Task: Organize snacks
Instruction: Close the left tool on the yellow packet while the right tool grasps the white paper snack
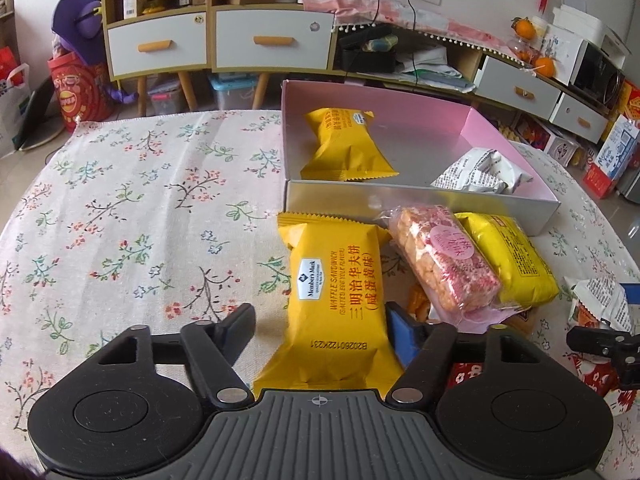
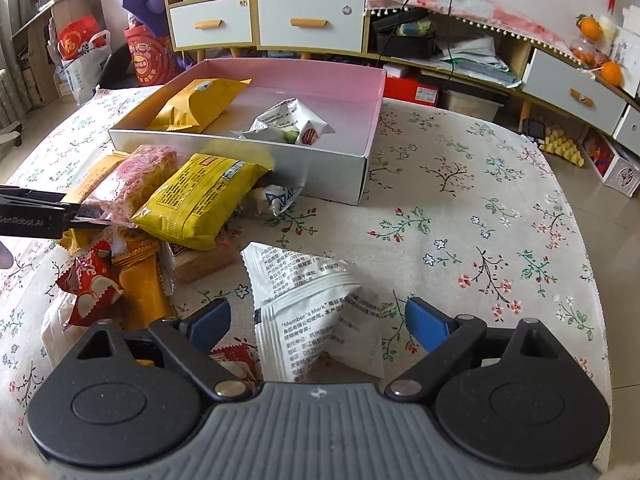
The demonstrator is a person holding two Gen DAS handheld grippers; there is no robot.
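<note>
A yellow waffle sandwich packet (image 1: 336,300) lies on the floral cloth between the fingers of my left gripper (image 1: 320,328). The blue right pad sits at the packet's edge and the left finger stands clear of it, so the jaws are open. My right gripper (image 2: 318,324) is open around a white printed packet (image 2: 316,312), with gaps on both sides. A pink-lined white box (image 1: 420,200) holds another yellow packet (image 1: 344,144) and a white packet (image 1: 480,172). A pink crispy bar (image 1: 444,256) and a bright yellow packet (image 1: 516,260) lean against the box front.
More snacks are piled left of my right gripper, among them a red packet (image 2: 90,280) and an orange one (image 2: 140,280). The floral cloth (image 2: 480,220) is bare to the right of the box. Cabinets with drawers (image 1: 160,44) stand beyond the table's far edge.
</note>
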